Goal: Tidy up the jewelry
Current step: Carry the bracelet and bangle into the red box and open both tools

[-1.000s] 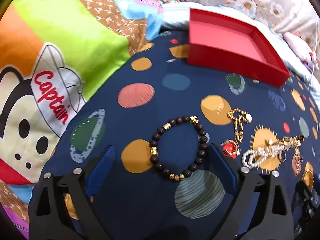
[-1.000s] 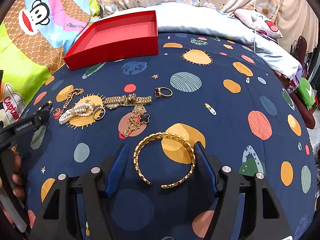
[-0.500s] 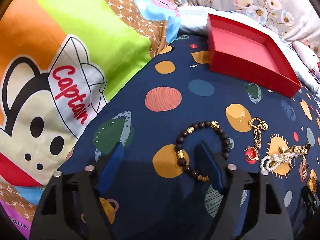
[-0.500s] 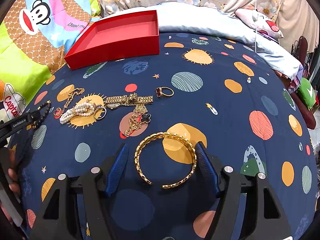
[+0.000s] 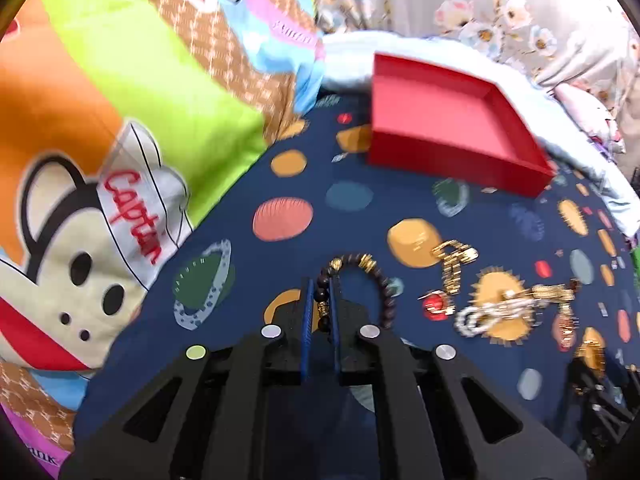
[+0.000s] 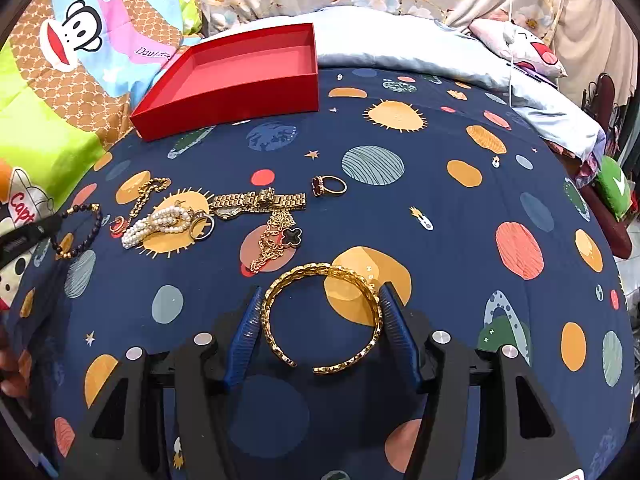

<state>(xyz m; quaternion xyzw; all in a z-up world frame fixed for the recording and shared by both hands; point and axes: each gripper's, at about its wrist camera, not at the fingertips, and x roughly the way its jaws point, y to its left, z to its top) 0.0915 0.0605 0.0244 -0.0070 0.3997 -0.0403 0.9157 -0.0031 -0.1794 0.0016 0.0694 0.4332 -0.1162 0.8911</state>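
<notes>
My left gripper (image 5: pixel 320 284) is closing, and its blue pads pinch the left side of a dark bead bracelet (image 5: pixel 380 284) with gold beads. The rest of the loop arcs out past the fingertips, just above the navy planet-print bedspread. The right wrist view shows this bracelet (image 6: pixel 94 220) at the far left. My right gripper (image 6: pixel 322 290) is also closing around an open gold bangle (image 6: pixel 316 270) that lies flat on the bedspread, and its pads touch both sides. An empty red tray (image 6: pixel 224 108) sits at the far edge of the bedspread.
Between the grippers lie a pearl bracelet (image 6: pixel 160 220), a gold watch (image 6: pixel 256 202), a chain with a black clover (image 6: pixel 292 238), a red-stone ring (image 6: pixel 328 186), a silver ring (image 6: pixel 202 226) and a gold chain (image 6: pixel 144 196). A cartoon quilt (image 5: pixel 120 120) rises on the left.
The left gripper shifted left, shut on the bead bracelet's left side and raised it slightly. The right gripper stayed put while its fingers narrowed onto the bangle.
</notes>
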